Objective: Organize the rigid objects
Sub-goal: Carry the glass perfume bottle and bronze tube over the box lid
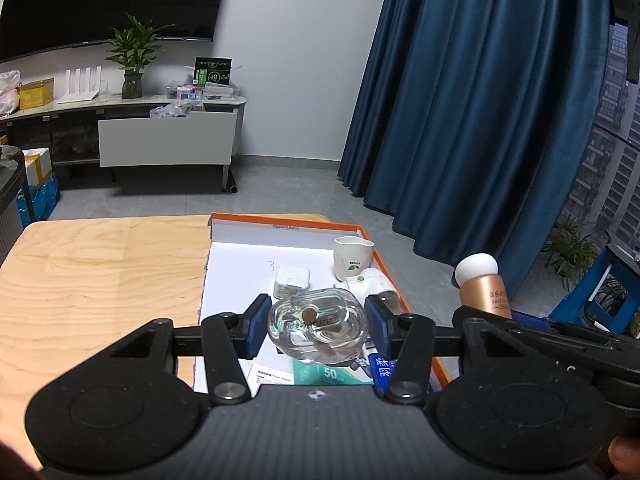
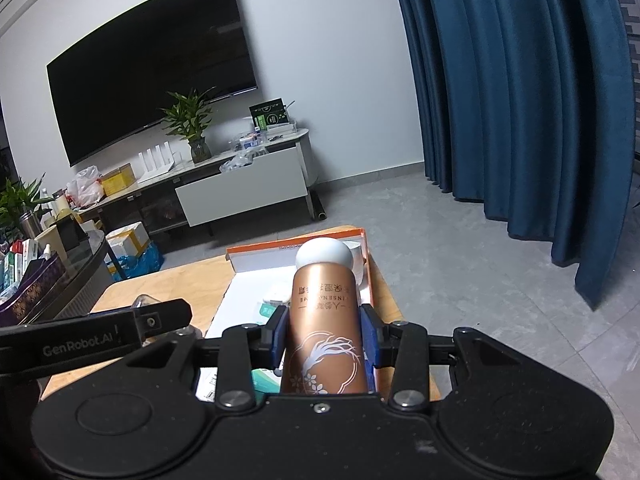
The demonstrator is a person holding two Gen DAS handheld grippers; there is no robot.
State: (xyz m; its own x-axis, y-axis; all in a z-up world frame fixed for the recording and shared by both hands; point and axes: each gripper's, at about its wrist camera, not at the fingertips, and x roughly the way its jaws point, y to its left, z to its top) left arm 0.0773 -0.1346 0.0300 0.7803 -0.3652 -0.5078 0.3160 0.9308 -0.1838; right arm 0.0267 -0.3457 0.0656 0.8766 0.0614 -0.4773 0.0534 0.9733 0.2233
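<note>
Home living room. Big wall-mounted TV over a long low TV cabinet cluttered with a potted plant, white router, boxes and bags. Floor-length blue curtains cover a window; apartment blocks visible outside. Grey tiled floor, light wooden table up front, glass-topped side table with household bottles at left.

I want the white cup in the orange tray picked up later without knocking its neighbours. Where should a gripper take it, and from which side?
A judgement: grip the white cup across its upper wall just below the rim, coming from above. It stands upright with its mouth open, and a white device lies close beside it near the orange tray's edge, so a sideways approach looks crowded.
</note>
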